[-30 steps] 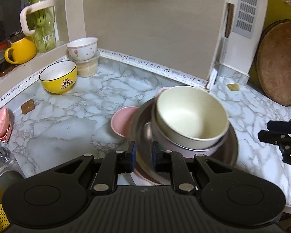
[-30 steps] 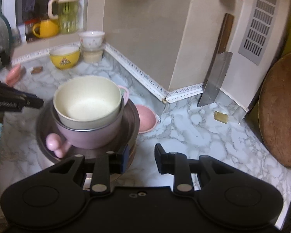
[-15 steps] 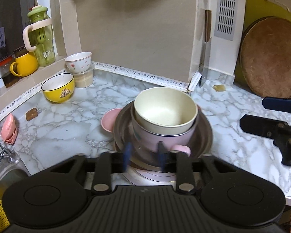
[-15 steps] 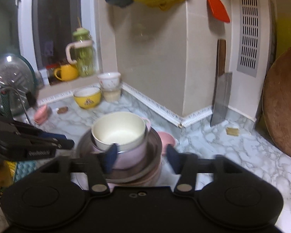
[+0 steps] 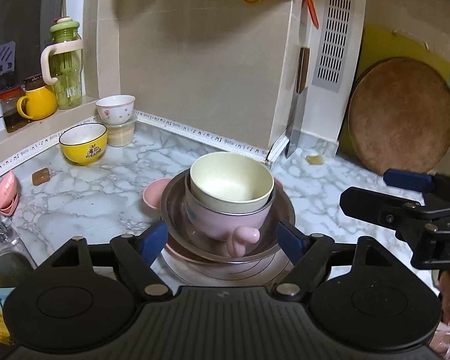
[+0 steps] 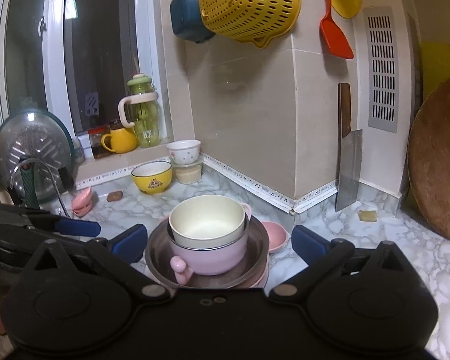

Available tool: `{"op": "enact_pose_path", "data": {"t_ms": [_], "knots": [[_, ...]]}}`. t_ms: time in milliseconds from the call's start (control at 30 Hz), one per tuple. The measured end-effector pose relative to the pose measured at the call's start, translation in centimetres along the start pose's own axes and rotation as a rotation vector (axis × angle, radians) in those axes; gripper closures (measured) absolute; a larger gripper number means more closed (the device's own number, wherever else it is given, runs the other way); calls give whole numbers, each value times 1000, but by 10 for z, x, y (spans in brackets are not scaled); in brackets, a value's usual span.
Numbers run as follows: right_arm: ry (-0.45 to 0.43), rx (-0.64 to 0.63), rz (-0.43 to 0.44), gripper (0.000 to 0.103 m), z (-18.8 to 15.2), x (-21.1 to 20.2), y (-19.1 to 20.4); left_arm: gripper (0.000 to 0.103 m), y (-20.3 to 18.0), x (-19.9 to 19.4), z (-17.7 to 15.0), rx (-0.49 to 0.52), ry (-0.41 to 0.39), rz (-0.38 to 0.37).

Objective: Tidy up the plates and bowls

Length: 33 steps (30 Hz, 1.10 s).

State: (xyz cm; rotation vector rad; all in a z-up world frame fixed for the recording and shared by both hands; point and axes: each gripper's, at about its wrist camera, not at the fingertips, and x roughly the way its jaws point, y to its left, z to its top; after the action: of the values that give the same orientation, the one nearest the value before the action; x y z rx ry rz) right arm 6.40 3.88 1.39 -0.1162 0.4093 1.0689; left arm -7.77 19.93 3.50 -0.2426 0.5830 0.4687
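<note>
A nested stack stands near the middle of the marble counter [image 5: 84, 198]: a cream bowl [image 5: 231, 180] sits inside a pink handled bowl [image 5: 225, 219], which rests in a steel bowl [image 5: 285, 213] on a pink plate [image 5: 225, 267]. Nesting by size keeps the pile compact and stable. The left gripper [image 5: 223, 241] and right gripper [image 6: 219, 244] both face the stack with jaws opening, released, nothing pressed between the pads; the stack merely appears between the fingers. A small pink dish [image 5: 154, 193] lies just beside the stack, and a yellow bowl [image 5: 83, 143] and a white floral bowl [image 5: 115, 109] stand apart near the window ledge, seemingly not yet gathered.
</note>
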Motion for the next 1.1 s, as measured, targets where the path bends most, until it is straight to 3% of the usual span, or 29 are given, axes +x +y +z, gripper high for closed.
{"op": "enact_pose_path", "data": {"t_ms": [67,133,367,1100], "knots": [[-7,28,7,0,-1,-2,-3,5,0,-2,-1,-13,-9,-10],[-12,41,9,0,-2,-4,-3,0,2,-5,-2,-32,-23,-12],[-22,38,13,0,-3,-8,0,0,-1,-13,-1,-46,-49,-2],[-9,78,-25,0,0,-17,-7,0,-7,-19,4,-48,-4,31]]}}
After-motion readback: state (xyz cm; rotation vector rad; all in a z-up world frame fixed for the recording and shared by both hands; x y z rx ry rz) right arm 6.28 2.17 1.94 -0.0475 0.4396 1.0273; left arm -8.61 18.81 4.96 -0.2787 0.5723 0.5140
